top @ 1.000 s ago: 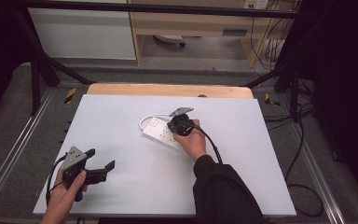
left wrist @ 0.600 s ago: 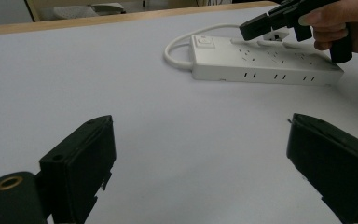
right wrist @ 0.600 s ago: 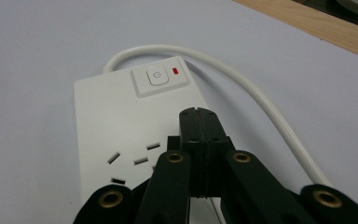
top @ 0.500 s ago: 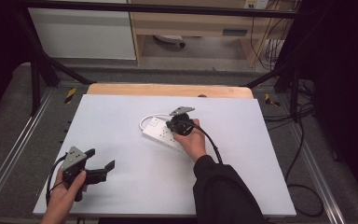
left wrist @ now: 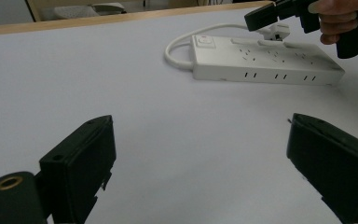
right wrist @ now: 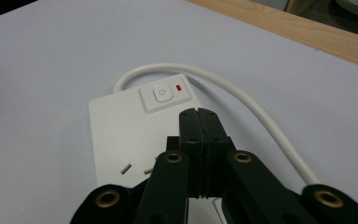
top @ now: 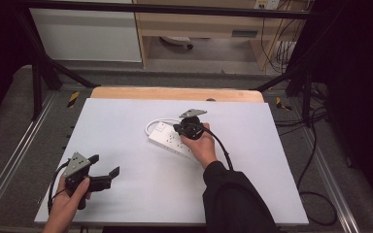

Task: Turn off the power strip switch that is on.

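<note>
Here: white power strip [top: 171, 140], flat near mid-table on the white table [top: 126, 121], its cable [top: 151, 125] looped at the far end.
Right gripper [right wrist: 199, 115], jaws pressed together and empty, hovers just short of the square switch [right wrist: 162, 94]; its view shows a red indicator. Left gripper [left wrist: 200, 154], jaws wide apart, well apart; its view shows side sockets.

White smooth plastic power strip [right wrist: 121, 135], glossy round cord [right wrist: 242, 100]; matt white tabletop [top: 126, 126]; bare wood edge [top: 175, 93] upper frame; matt black plastic jaws.
</note>
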The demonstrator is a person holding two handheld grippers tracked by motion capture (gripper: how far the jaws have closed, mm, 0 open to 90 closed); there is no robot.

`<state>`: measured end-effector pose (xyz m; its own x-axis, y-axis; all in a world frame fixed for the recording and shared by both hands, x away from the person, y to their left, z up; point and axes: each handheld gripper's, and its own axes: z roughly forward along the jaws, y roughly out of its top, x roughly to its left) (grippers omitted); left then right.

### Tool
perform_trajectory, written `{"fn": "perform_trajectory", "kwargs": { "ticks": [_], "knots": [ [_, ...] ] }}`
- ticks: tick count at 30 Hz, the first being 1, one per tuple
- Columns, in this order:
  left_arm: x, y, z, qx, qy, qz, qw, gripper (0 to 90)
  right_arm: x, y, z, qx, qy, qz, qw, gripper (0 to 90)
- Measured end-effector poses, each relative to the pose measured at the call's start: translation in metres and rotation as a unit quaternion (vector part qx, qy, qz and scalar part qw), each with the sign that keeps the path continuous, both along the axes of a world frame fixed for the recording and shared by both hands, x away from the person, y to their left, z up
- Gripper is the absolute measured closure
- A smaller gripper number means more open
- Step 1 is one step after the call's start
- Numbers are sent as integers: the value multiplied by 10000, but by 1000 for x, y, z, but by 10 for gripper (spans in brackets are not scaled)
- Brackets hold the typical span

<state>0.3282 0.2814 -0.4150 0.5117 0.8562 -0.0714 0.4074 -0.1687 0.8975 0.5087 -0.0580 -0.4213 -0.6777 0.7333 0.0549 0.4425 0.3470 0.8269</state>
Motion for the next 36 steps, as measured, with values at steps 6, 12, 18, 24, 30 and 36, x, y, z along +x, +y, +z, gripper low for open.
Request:
{"fn": "perform_trajectory", "kwargs": {
  "ticks": [6,12,18,24,30,36],
  "knots": [
    [0,0,0,10,6,-4,10000,78,-1,-3,6,85,16,-69,9999,819],
    [0,-1,0,12,-1,5,10000,78,-2,-5,12,262,133,-156,9994,571],
    [0,-1,-1,26,17,0,10000,78,-2,-9,17,336,486,-321,9977,257],
    [0,-1,-1,3,10,17,10000,78,-5,-15,25,289,364,-361,9983,101],
    [1,0,-2,11,31,22,10000,78,-12,-21,39,247,138,-287,9992,61],
    [1,-2,-1,17,29,4,10000,78,-19,-25,51,214,-201,-339,9990,74]
  ]
}}
